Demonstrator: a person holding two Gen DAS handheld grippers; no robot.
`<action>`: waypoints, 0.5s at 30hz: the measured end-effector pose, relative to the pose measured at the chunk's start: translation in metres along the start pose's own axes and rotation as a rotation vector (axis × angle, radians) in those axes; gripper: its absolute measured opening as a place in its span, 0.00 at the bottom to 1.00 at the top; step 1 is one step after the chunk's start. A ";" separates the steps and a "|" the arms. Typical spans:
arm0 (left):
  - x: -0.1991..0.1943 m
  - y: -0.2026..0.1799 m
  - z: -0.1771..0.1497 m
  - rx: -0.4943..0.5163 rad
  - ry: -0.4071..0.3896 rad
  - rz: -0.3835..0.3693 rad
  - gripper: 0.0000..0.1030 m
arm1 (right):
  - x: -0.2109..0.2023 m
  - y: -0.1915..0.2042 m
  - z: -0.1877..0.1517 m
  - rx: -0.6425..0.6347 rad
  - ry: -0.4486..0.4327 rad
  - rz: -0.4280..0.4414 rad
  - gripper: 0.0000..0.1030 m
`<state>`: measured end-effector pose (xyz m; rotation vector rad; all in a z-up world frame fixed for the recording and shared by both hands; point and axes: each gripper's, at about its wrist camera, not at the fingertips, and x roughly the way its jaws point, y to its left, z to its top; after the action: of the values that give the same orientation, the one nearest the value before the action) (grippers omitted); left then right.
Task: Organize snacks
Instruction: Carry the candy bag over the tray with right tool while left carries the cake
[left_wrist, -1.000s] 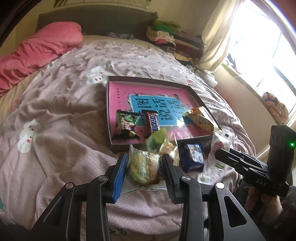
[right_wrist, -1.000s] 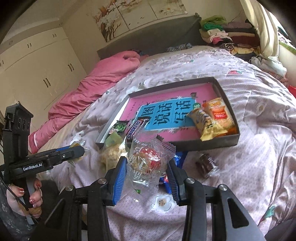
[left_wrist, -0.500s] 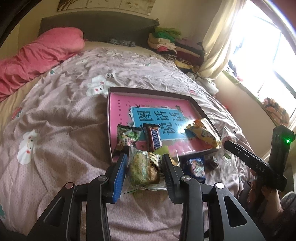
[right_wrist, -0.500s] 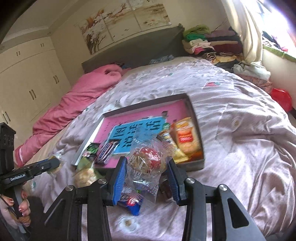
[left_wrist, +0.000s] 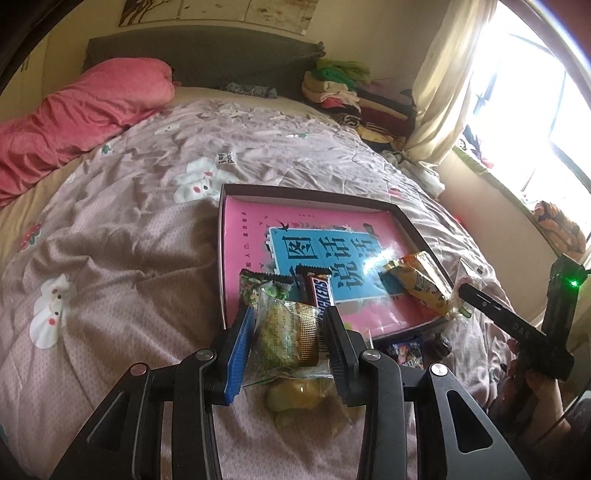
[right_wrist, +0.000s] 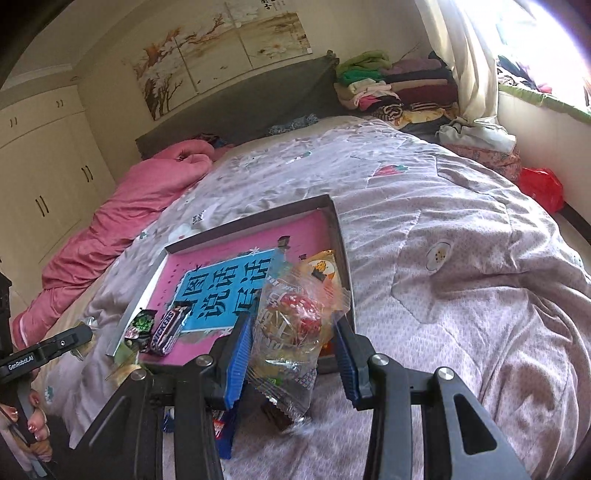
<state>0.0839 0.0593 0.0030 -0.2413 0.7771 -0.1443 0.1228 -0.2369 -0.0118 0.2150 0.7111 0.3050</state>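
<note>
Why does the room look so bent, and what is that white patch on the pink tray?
Left wrist view: the fisheye lens curves the bed and walls; the window is blown out white, and its light glares off the glossy tray. Right wrist view: same bending, dark corners, washed-out window, no glare on the tray.

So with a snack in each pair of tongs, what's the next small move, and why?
Probably carry the left tongs forward and release the green pack inside the tray: the pack is clamped just short of the near rim, and the floor beyond the Snickers is bare.
</note>
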 end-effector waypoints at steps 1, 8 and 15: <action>0.002 0.000 0.001 -0.001 0.003 0.001 0.39 | 0.002 0.000 0.001 -0.003 0.001 -0.003 0.41; 0.015 0.001 0.005 -0.005 0.008 0.001 0.39 | 0.015 0.002 0.002 -0.028 0.010 -0.010 0.41; 0.023 0.000 0.010 0.001 0.006 0.002 0.39 | 0.025 0.009 0.001 -0.059 0.016 -0.005 0.41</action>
<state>0.1067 0.0558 -0.0057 -0.2396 0.7835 -0.1438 0.1397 -0.2205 -0.0232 0.1544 0.7175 0.3227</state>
